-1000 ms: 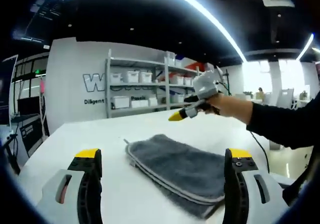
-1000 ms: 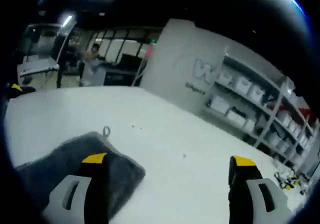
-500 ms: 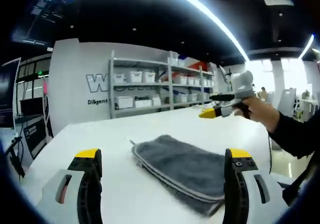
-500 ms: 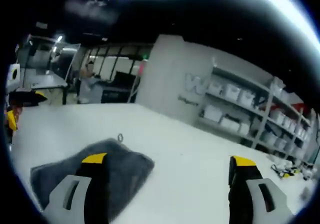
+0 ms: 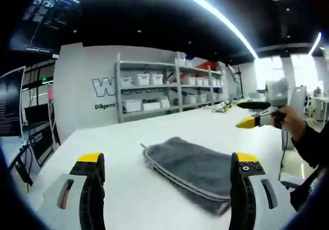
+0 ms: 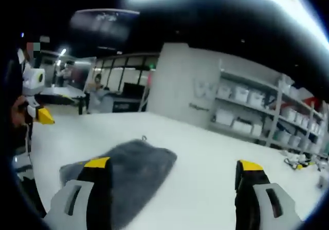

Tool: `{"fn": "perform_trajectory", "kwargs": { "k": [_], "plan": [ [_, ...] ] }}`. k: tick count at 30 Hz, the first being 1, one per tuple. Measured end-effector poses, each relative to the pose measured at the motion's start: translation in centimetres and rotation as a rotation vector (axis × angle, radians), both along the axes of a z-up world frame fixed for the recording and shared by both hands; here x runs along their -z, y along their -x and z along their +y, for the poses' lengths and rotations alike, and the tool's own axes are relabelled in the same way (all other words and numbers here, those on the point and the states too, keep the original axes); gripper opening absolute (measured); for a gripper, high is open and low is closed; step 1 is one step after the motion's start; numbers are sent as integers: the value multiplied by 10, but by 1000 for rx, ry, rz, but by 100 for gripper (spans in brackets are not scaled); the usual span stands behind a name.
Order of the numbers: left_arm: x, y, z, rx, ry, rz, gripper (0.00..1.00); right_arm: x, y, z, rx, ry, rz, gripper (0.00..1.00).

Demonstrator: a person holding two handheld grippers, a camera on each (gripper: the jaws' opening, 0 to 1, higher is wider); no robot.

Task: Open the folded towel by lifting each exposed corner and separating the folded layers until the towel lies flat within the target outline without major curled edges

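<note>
A grey folded towel point(image 5: 193, 168) with a pale stitched edge lies on the white table point(image 5: 128, 153); its small hanging loop point(image 5: 142, 146) sticks out at the far corner. My left gripper point(image 5: 167, 158) hovers open just short of the towel, holding nothing. To the right of the towel a hand holds my right gripper point(image 5: 240, 114) above the table, its jaws apart. In the right gripper view the towel point(image 6: 128, 163) lies ahead of the left jaw, and my right gripper point(image 6: 174, 164) is open and empty. The left gripper point(image 6: 43, 117) appears at the far left, held in a hand.
Metal shelves point(image 5: 154, 94) with white bins stand against the wall behind the table. A dark monitor point(image 5: 10, 104) and cables sit off the table's left edge. Small items point(image 6: 295, 160) lie at the table's far right. People stand in the distance point(image 6: 95, 83).
The right gripper has drawn off to the right and away from the towel. The towel lies as before, and both grippers stay open.
</note>
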State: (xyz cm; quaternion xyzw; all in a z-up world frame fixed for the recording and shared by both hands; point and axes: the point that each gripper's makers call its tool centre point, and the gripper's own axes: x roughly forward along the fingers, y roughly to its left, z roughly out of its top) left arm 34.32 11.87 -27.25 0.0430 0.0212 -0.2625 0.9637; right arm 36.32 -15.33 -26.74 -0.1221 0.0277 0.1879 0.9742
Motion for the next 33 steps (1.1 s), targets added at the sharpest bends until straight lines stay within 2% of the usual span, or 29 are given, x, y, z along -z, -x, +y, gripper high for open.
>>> {"fn": "perform_trajectory", "kwargs": {
  "k": [8, 15, 18, 21, 23, 24, 31, 33],
  "plan": [
    [3, 10, 1, 13, 9, 11, 100, -2, 34, 7, -12, 15, -36, 100],
    [8, 21, 3, 20, 4, 23, 100, 8, 55, 2, 2, -22, -24, 100],
    [7, 24, 8, 11, 13, 24, 100, 10, 64, -5, 39, 2, -41, 100],
    [6, 27, 9, 10, 21, 31, 100, 6, 67, -13, 54, 7, -61, 100],
    [7, 28, 9, 7, 20, 34, 100, 5, 67, -10, 10, -37, -30, 100],
    [8, 28, 10, 6, 18, 37, 100, 1, 65, -12, 11, -40, -35, 100],
    [8, 29, 12, -4, 14, 40, 100, 2, 67, -5, 8, -15, -49, 100],
    [-1, 26, 18, -40, 57, 20, 99, 3, 65, -6, 9, 0, -50, 100]
  ]
}}
